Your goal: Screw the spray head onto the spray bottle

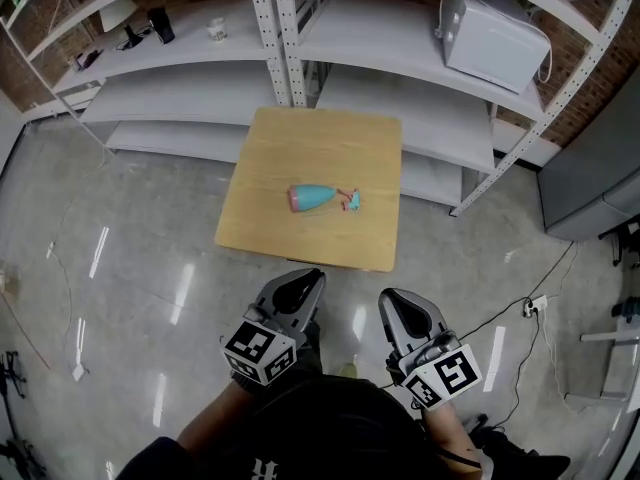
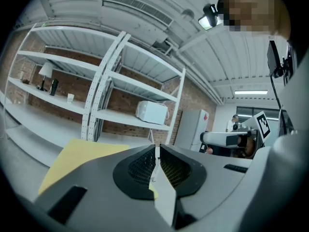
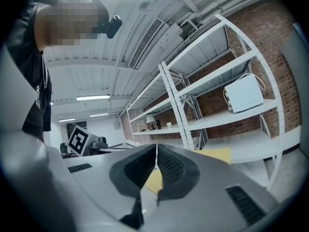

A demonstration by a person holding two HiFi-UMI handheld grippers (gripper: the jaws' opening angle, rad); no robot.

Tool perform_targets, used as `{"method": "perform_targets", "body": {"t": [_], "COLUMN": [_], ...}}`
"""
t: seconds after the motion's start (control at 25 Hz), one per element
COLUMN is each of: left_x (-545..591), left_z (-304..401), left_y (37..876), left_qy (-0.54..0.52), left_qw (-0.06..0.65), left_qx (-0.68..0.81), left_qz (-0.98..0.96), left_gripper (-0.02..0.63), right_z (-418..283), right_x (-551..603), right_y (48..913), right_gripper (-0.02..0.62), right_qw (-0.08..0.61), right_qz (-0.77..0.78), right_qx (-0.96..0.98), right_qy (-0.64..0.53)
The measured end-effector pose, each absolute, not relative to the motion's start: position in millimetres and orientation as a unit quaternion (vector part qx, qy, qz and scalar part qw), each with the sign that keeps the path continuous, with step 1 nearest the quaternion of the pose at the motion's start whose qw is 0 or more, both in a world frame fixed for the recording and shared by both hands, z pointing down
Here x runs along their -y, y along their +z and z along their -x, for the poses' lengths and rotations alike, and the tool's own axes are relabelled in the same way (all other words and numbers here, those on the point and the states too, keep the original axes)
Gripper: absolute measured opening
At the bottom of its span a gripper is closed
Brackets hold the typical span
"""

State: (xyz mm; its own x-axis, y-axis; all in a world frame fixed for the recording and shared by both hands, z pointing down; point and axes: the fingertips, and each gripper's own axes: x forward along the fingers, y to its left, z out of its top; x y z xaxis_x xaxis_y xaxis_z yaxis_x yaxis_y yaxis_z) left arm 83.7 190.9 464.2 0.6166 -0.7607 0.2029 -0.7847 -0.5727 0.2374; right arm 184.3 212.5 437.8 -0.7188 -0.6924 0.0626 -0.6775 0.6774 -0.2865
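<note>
My left gripper (image 1: 308, 278) and right gripper (image 1: 393, 298) sit at the bottom centre of the head view. Both have their jaws pressed together with nothing between them. Just above them in the frame is the near edge of the table (image 1: 300, 138). At centre frame the bottle (image 1: 312, 198) lies on its side on the table. The spray head (image 1: 350, 202) is just right of it; whether they touch I cannot tell. Shelves (image 1: 400, 38) fill the top.

Matt wooden table (image 1: 270, 148) on a glossy, polished floor (image 1: 140, 268).
</note>
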Motion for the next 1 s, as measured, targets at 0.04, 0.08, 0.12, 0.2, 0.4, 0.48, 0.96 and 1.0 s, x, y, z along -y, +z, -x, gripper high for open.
{"method": "perform_targets", "body": {"t": [0.04,0.08,0.12,0.2,0.4,0.48,0.96,1.0], "left_x": [-170.8,-149.2,-126.8,-82.9,2.3,30.9,104.9,108.8], "left_z": [-75.6,-66.8,-57.4,-37.4,1.5,9.4,6.3,6.8], "left_y": [468.8,474.0,479.8,493.1,546.4,564.6,709.6,725.4], "left_qy": [0.046,0.055,0.065,0.086,0.167,0.185,0.389,0.414], "left_qw": [0.149,0.146,0.144,0.146,0.153,0.157,0.120,0.117], "left_qx": [0.436,0.436,0.435,0.430,0.392,0.383,0.318,0.310], "left_qz": [-0.886,-0.887,-0.887,-0.887,-0.892,-0.891,-0.856,-0.848], "left_gripper": [0.006,0.006,0.006,0.008,0.041,0.049,0.223,0.239], "right_z": [-178.6,-172.3,-165.5,-150.5,-120.6,-112.3,-121.3,-122.5], "right_x": [-194.7,-176.0,-157.0,-120.3,-47.1,-26.3,53.2,56.8], "right_y": [439.2,439.6,439.0,435.7,444.9,455.4,531.7,537.5], "right_gripper": [0.003,0.003,0.003,0.003,0.003,0.003,0.003,0.003], "right_qw": [0.023,0.021,0.019,0.016,0.003,-0.005,-0.046,-0.049], "right_qz": [0.380,0.386,0.392,0.403,0.440,0.443,0.422,0.416], "right_qx": [-0.913,-0.911,-0.908,-0.903,-0.882,-0.878,-0.870,-0.870], "right_qy": [-0.146,-0.146,-0.147,-0.147,-0.170,-0.180,-0.252,-0.258]}}
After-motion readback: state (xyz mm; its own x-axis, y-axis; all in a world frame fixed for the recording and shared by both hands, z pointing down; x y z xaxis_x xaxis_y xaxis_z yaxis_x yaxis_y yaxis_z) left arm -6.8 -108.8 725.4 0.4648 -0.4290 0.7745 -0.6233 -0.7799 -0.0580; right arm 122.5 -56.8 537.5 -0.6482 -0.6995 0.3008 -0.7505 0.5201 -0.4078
